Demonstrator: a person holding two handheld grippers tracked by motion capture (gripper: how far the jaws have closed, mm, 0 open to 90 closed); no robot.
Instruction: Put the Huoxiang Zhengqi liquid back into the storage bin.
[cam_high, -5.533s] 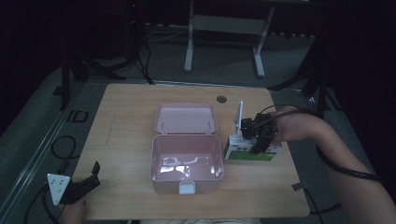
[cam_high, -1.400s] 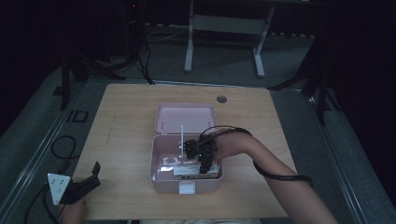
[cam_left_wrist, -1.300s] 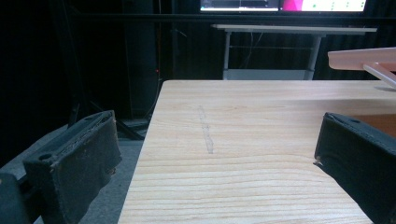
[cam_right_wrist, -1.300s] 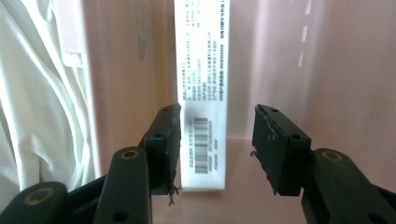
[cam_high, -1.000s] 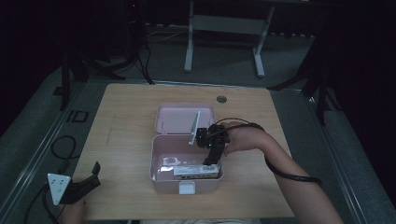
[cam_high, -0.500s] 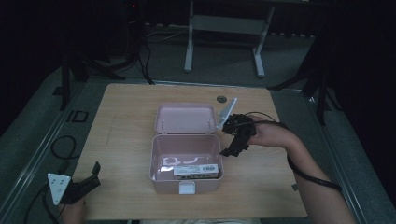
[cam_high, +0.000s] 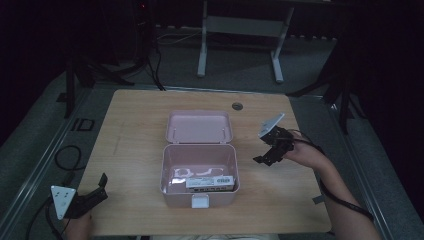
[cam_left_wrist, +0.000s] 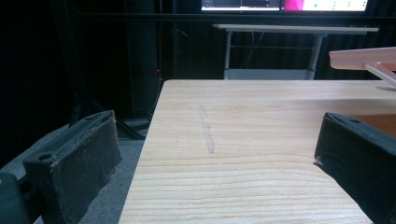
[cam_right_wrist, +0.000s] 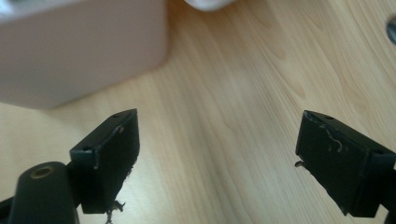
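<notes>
tabletop (cam_high: 140, 125): light wood, rectangular, dark floor all round.
pink box (cam_high: 199, 170): sits mid-tabletop, a bit toward the near edge. Open, lid (cam_high: 199, 126) swung back and lying toward the far edge. White latch tab on its near wall.
carton (cam_high: 210, 183): small white carton with a green stripe, lying flat inside the box, against the near wall, right of centre.
white packet (cam_high: 192, 173): crumpled, also in the box, just behind the carton; can't tell what it is.
right gripper (cam_high: 263, 159): held above the tabletop right of the box, near the right edge, apart from the box. Jaws spread wide, nothing between them; right gripper view shows bare wood in the gap and the box's pink wall (cam_right_wrist: 79, 46) upper left.
left gripper (cam_high: 95, 192): at the near left corner, grey plate out past the tabletop edge. Jaws wide apart, empty; left gripper view shows only wood grain between them.
round dark disc (cam_high: 237, 106): on the tabletop near the far edge, right of the lid.
</notes>
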